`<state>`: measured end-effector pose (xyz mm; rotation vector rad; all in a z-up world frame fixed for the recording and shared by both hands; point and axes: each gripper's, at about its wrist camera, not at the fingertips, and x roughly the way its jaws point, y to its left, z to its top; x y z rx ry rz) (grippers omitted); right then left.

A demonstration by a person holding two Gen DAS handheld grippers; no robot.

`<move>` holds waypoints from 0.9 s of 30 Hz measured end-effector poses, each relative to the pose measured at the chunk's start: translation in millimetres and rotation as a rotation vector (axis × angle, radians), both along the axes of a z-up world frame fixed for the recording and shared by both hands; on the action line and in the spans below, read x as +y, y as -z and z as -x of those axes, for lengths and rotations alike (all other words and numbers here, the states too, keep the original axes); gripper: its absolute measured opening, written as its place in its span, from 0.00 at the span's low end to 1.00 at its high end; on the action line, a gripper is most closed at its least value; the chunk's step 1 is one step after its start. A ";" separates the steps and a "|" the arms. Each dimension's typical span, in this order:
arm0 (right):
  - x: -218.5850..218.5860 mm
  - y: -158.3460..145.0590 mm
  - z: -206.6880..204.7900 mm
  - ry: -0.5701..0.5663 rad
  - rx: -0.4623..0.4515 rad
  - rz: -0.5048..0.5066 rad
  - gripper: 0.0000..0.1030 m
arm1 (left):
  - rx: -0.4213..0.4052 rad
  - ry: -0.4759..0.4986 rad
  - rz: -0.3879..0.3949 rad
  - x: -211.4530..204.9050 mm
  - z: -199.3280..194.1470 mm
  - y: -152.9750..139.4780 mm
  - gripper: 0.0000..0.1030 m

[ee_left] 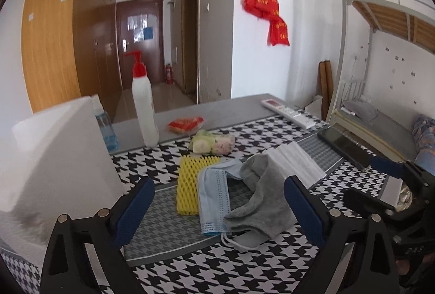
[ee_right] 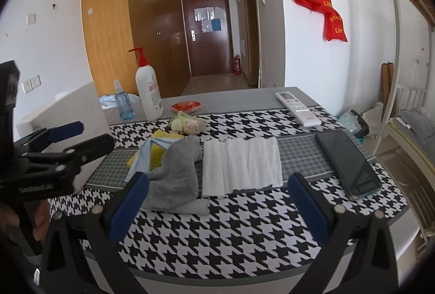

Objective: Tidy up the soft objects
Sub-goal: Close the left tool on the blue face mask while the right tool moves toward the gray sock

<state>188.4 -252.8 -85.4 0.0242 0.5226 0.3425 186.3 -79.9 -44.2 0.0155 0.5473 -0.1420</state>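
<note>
A pile of soft things lies on the houndstooth tablecloth (ee_left: 217, 266): a grey sock (ee_left: 261, 196), a blue face mask (ee_left: 214, 201), a yellow foam net (ee_left: 190, 185), a white folded cloth (ee_left: 296, 160) and a small floral bundle (ee_left: 214, 143). My left gripper (ee_left: 220, 207) is open and empty, just before the pile. My right gripper (ee_right: 217, 201) is open and empty, in front of the sock (ee_right: 176, 171) and white cloth (ee_right: 242, 166). The left gripper also shows at the left of the right wrist view (ee_right: 81, 139).
A white box (ee_left: 51, 158) stands at the left. A white pump bottle (ee_left: 144, 106), a blue spray bottle (ee_right: 122, 103), a red packet (ee_left: 186, 124), a remote (ee_right: 297, 108) and a dark phone (ee_right: 348, 163) are on the table. A bunk bed (ee_left: 380, 103) stands to the right.
</note>
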 end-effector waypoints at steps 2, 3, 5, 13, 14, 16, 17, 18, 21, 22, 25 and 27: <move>-1.0 1.3 -1.9 -0.008 0.001 -0.003 1.00 | 0.017 -0.003 0.002 0.6 -6.8 3.2 0.88; -0.5 1.7 -2.5 -0.011 0.003 -0.006 1.00 | 0.026 -0.005 0.001 0.8 -10.6 5.4 0.87; 0.5 3.2 -6.2 -0.021 0.010 -0.009 1.00 | 0.042 -0.012 -0.006 0.4 -17.6 9.4 0.87; 6.8 8.5 -16.6 -0.039 0.017 0.007 1.00 | 0.157 -0.004 -0.006 -0.7 -46.0 29.8 0.72; 6.9 9.3 -17.0 -0.042 0.018 0.004 1.00 | 0.169 -0.003 -0.002 -0.6 -49.7 32.0 0.69; 7.2 10.4 -18.2 -0.047 0.023 -0.001 1.00 | 0.181 -0.003 0.002 -1.2 -57.1 34.6 0.69; 7.9 11.4 -19.4 -0.050 0.026 0.000 1.00 | 0.182 -0.004 -0.004 -2.1 -59.2 35.9 0.68; 8.6 12.5 -20.3 -0.051 0.029 0.003 1.00 | 0.186 -0.003 -0.009 -2.6 -61.3 37.3 0.66; 9.9 13.9 -22.4 -0.059 0.037 0.000 1.00 | 0.223 0.003 0.022 0.7 -70.0 43.5 0.54; 10.7 14.0 -23.1 -0.064 0.039 0.000 1.00 | 0.233 0.001 0.039 3.2 -72.6 45.5 0.52; 14.3 15.0 -25.8 -0.075 0.045 0.007 1.00 | 0.237 -0.002 0.048 5.9 -74.7 47.7 0.51; 18.5 16.0 -27.4 -0.085 0.049 0.012 1.00 | 0.229 0.000 0.047 6.0 -76.2 48.6 0.47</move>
